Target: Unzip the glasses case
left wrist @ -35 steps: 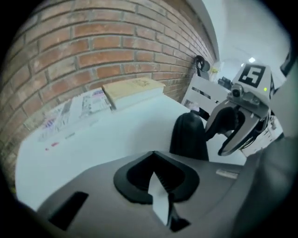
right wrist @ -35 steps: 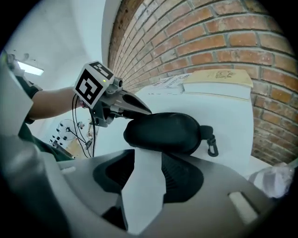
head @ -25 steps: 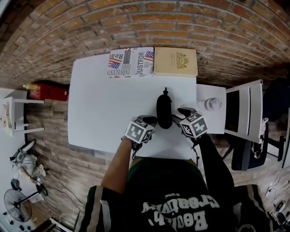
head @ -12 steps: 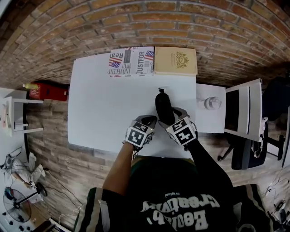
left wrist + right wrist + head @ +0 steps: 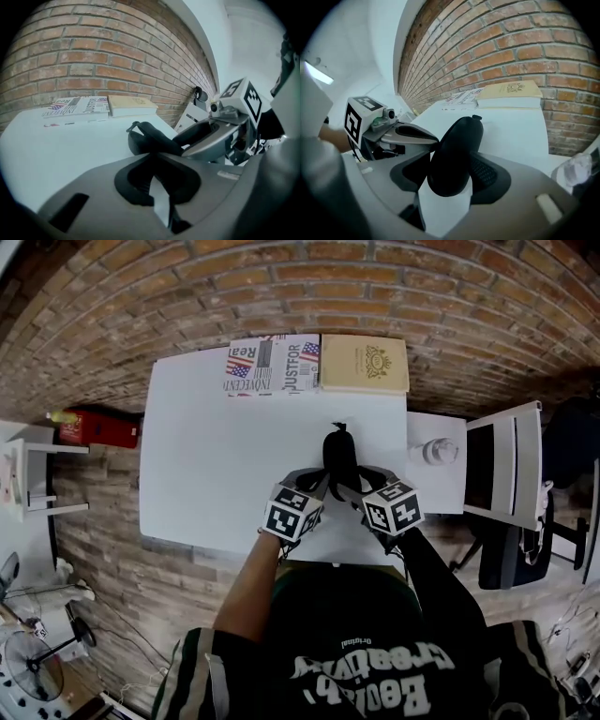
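A black zipped glasses case lies on the white table, lengthwise away from me, with a small tab at its far end. My right gripper straddles its near end. Its jaws have just been opening and stand wide, with the case between the pads and no clear squeeze. My left gripper is shut, and its tips rest against the near left side of the case. Whether they pinch anything there is hidden. The left gripper view also shows the right gripper beside the case.
A folded newspaper and a tan book lie at the table's far edge by the brick wall. A plastic bottle stands on a small white side table at the right, next to a chair. The table's near edge is just under my hands.
The right gripper has come in from the case's right side and now straddles its near end with wider jaws. The left gripper has lifted a little, still shut beside the case.
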A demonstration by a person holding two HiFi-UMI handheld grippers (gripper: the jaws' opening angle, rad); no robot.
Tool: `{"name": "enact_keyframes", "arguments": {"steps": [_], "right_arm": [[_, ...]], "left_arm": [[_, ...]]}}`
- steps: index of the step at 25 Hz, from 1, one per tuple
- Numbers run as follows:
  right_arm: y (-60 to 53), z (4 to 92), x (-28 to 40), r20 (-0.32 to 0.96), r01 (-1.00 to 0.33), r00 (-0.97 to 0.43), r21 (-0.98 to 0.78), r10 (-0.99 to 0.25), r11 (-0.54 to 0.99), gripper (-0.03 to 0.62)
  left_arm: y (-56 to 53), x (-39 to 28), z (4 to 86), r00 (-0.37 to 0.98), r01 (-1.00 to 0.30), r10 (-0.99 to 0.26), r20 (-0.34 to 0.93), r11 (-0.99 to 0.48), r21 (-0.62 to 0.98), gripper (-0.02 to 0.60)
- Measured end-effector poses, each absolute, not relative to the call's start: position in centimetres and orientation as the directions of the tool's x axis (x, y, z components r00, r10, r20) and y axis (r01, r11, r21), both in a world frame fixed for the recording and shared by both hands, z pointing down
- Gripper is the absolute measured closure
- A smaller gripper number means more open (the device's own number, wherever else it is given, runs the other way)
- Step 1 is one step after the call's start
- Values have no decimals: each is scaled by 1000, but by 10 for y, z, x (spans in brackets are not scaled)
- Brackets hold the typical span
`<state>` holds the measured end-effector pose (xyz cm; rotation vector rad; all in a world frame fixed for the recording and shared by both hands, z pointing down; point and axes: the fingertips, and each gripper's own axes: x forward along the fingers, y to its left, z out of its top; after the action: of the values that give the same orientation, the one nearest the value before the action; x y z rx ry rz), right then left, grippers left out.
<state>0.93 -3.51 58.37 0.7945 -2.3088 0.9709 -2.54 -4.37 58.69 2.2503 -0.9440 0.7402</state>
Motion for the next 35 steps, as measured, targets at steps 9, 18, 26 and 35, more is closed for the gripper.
{"name": "enact_keyframes", "arguments": {"steps": [9, 18, 26, 35], "right_arm": [[-37, 573, 19, 640, -696, -668, -358, -379, 622, 338], [-44, 566, 55, 652, -741, -592, -209, -474, 638, 398], [-53, 594, 94, 724, -804, -475, -126, -500, 582, 448], [-52, 618, 105, 761, -844, -433, -152, -484, 515, 451]], "left_arm": [[-50, -16, 589, 602, -760, -438, 668, -570, 311, 574], [-50, -15, 588, 597, -757, -437, 672, -584, 293, 574], [-50, -21, 592, 588, -768, -435, 682, -565, 302, 574], [-47, -32, 606, 553, -796, -444, 705, -531, 290, 574]]}}
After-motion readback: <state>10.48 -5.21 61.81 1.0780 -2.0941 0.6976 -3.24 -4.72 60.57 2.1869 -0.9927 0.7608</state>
